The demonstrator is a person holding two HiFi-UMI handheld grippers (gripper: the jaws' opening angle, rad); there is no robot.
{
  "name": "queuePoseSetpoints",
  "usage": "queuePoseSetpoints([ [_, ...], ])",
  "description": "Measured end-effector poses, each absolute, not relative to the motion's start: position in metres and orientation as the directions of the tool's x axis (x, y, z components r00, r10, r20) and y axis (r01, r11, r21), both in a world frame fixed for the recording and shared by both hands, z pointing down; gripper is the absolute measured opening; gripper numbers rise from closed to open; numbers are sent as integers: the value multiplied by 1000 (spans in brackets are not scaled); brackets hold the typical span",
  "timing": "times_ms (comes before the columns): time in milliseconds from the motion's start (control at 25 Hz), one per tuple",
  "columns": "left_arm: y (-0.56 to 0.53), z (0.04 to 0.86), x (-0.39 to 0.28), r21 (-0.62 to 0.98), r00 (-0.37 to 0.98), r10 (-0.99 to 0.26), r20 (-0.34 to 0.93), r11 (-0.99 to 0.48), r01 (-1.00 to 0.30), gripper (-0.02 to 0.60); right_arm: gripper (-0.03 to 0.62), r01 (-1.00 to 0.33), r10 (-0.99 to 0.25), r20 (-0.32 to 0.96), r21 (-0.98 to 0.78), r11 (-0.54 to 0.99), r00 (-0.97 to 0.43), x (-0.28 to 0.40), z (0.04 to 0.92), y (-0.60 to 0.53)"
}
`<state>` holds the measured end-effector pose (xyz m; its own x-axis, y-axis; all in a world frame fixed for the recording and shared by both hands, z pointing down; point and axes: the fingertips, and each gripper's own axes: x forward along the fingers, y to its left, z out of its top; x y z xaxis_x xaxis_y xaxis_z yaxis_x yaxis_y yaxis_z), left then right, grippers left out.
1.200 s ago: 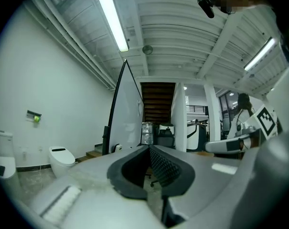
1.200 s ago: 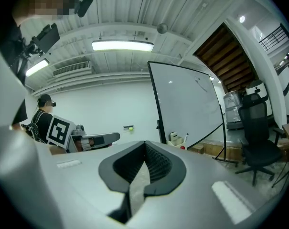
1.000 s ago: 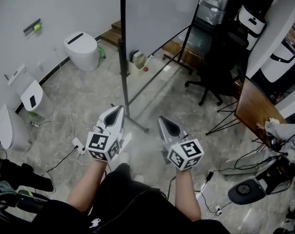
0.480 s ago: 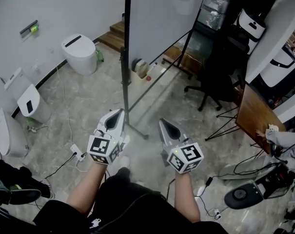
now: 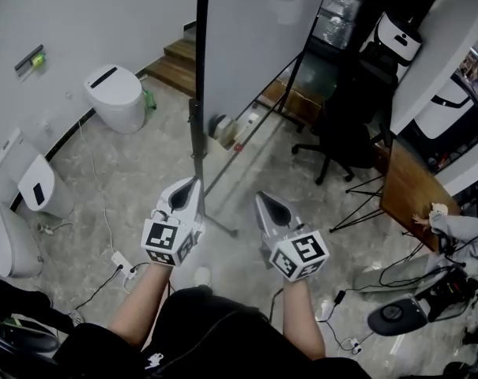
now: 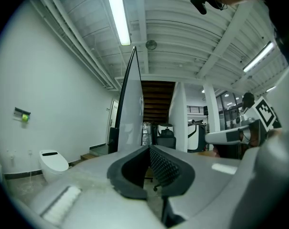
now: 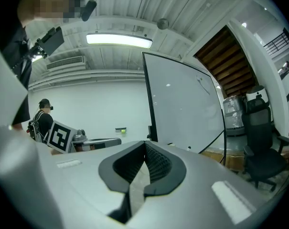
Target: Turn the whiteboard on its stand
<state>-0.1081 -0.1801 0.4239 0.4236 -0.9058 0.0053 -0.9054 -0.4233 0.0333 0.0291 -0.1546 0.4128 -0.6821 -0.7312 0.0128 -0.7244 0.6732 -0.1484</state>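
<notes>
Right now you hold both grippers low in front of you, side by side with a gap between them, above the pale stone floor (image 5: 144, 172). Your left gripper (image 5: 194, 180) has its jaws pressed together with nothing between them; the left gripper view shows the ribbed pads meeting at the tip. Your right gripper (image 5: 261, 195) is the same, jaws closed on each other and empty, as the right gripper view makes plain.

The whiteboard (image 5: 254, 38) stands upright ahead of you on its black stand (image 5: 197, 136), whose near post rises just beyond the tip of your left gripper in the head view. The floor bar of the stand runs out between your two grippers. From the left gripper view you see the board almost edge-on, a thin tall sliver straight past the jaws and clear of them. From the right gripper view you see its white face, up and to the right of the jaws, with the dark frame along its left side. Neither gripper touches the board or the stand.

To your left a white toilet (image 5: 114, 97) sits by the wall, with wooden steps (image 5: 175, 61) behind it. A black office chair (image 5: 341, 136) stands to the right of the board, and a brown tabletop (image 5: 404, 186) lies further right
</notes>
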Motion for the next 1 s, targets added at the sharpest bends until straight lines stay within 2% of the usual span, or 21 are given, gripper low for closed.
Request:
queuePoseSetpoints([
  [840,-275,435,-150,0,495,-869,9,-495,-869,25,8,-822,-836,-18,-167,544,-549,6,409,-227],
  [1000,-287,434,-148,-7,482,-876,4,-482,-876,54,8,-823,-837,-34,-165,544,-547,9,405,-236],
])
